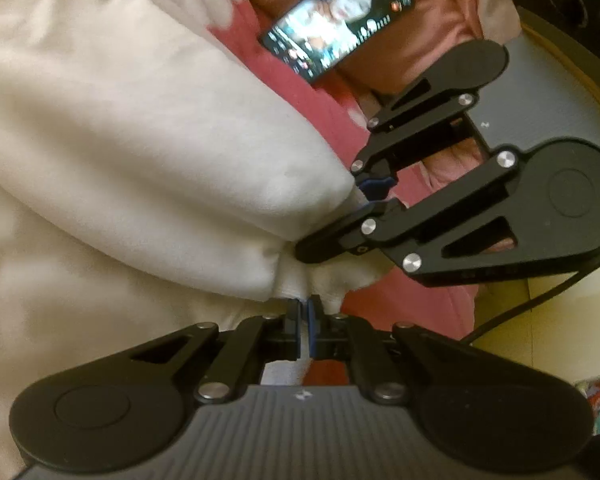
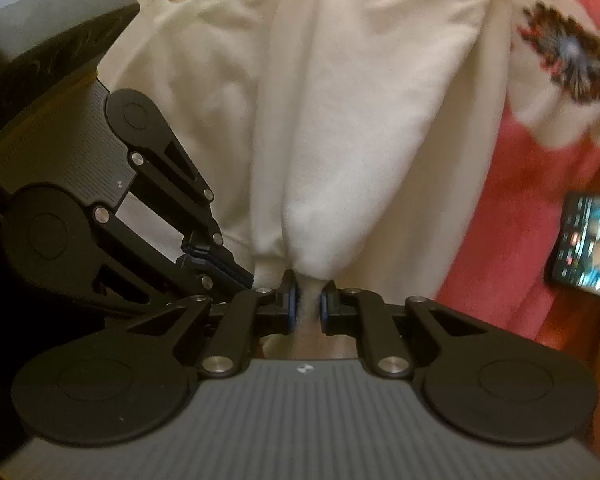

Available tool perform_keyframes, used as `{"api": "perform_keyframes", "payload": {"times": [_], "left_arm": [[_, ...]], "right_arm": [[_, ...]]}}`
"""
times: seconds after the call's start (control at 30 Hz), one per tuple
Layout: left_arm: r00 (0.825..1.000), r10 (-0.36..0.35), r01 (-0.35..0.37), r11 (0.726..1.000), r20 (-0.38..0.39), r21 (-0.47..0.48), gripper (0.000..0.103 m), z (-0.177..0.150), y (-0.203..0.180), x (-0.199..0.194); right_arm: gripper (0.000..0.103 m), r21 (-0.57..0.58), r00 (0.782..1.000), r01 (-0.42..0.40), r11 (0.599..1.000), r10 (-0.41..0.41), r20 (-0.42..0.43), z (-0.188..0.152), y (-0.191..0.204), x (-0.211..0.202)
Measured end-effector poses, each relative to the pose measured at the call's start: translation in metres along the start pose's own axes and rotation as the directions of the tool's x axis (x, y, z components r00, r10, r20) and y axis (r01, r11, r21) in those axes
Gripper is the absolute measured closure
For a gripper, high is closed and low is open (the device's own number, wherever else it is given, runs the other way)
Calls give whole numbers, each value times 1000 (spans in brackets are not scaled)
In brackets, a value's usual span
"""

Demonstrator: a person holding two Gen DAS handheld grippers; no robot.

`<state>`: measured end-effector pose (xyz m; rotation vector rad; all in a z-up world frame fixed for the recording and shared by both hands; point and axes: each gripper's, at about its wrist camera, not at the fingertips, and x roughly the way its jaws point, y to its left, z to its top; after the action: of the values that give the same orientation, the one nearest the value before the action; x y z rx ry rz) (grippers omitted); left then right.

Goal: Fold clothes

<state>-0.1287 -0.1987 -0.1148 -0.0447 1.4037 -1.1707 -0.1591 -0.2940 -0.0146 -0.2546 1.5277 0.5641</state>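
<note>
We've got the white top (image 2: 340, 120) bunched and gripped at one end, both grippers close together. R gripper (image 2: 307, 304) pinches a thick wad of the fabric between its blue pads, jaws held slightly apart by the cloth. L gripper (image 1: 303, 320) is pressed nearly flat, w/ a thin bit of white hem caught between its pads, it seems; in the right wrist view its tips sit just left of the wad. The top lies over a pink spread (image 1: 312, 96), stretching away to the far side, w/ a printed patch (image 2: 564, 64) at far right. A lit phone (image 1: 336, 20) rests on the pink, right of the top.

Step, we'd judge: mid-fold, carrying a gathered end, prob a sleeve or hem. Next we need both grips kept tight, the end laid flat on the body, then release. Steer clear of the phone.
</note>
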Motion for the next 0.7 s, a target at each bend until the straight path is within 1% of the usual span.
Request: {"api": "perform_keyframes", "payload": {"times": [0.13, 0.2, 0.27, 0.3, 0.33, 0.37, 0.4, 0.43, 0.5, 0.53, 0.6, 0.63, 0.67, 0.7], "left_arm": [[1000, 5, -5, 1000, -24, 13, 100, -1, 1, 12], [1000, -2, 2, 1000, -23, 6, 99, -1, 3, 17], [1000, -18, 18, 1000, -13, -6, 97, -5, 6, 16], [1000, -16, 16, 1000, -6, -2, 96, -9, 6, 12], [1000, -7, 7, 1000, 0, 9, 92, -13, 6, 7], [1000, 1, -1, 1000, 6, 19, 90, -17, 5, 2], [1000, 10, -10, 999, 11, 30, 88, -21, 5, -3], [999, 27, -28, 999, 21, 45, 82, -24, 4, -9], [996, 72, -76, 994, 53, 77, 79, -29, 2, -26], [994, 82, -89, 992, 75, 89, 79, -32, 3, -36], [988, 87, -97, 993, 129, 71, 78, -30, 8, -53], [983, 90, -98, 994, 158, 48, 78, -26, 11, -59], [978, 97, -105, 994, 183, 31, 78, -20, 13, -61], [973, 109, -115, 993, 206, 17, 78, -14, 15, -60]], "right_arm": [[93, 31, 1000, -25, 999, 25, -5, -8, -11, 10], [89, 42, 1000, -17, 999, 18, -3, -11, -18, 20], [82, 77, 999, -49, 996, 48, 10, -15, -25, 25], [81, 93, 998, -63, 994, 61, 16, -16, -28, 24], [75, 114, 998, -69, 991, 67, 20, -18, -31, 21], [67, 118, 998, -57, 991, 55, 17, -20, -32, 16], [63, 121, 999, -44, 992, 42, 15, -22, -33, 12], [59, 102, 1000, -10, 995, 8, 22, -24, -32, 2], [59, 63, 997, 59, 996, -61, 39, -28, -30, -18], [59, 51, 994, 77, 996, -80, 68, -26, -29, -30], [59, 36, 980, 103, 994, -108, 168, -18, -28, -52], [60, 37, 968, 106, 994, -112, 223, -11, -29, -59], [61, 34, 952, 105, 994, -110, 285, -2, -28, -62], [61, 27, 941, 101, 995, -104, 323, 6, -26, -59]]}}
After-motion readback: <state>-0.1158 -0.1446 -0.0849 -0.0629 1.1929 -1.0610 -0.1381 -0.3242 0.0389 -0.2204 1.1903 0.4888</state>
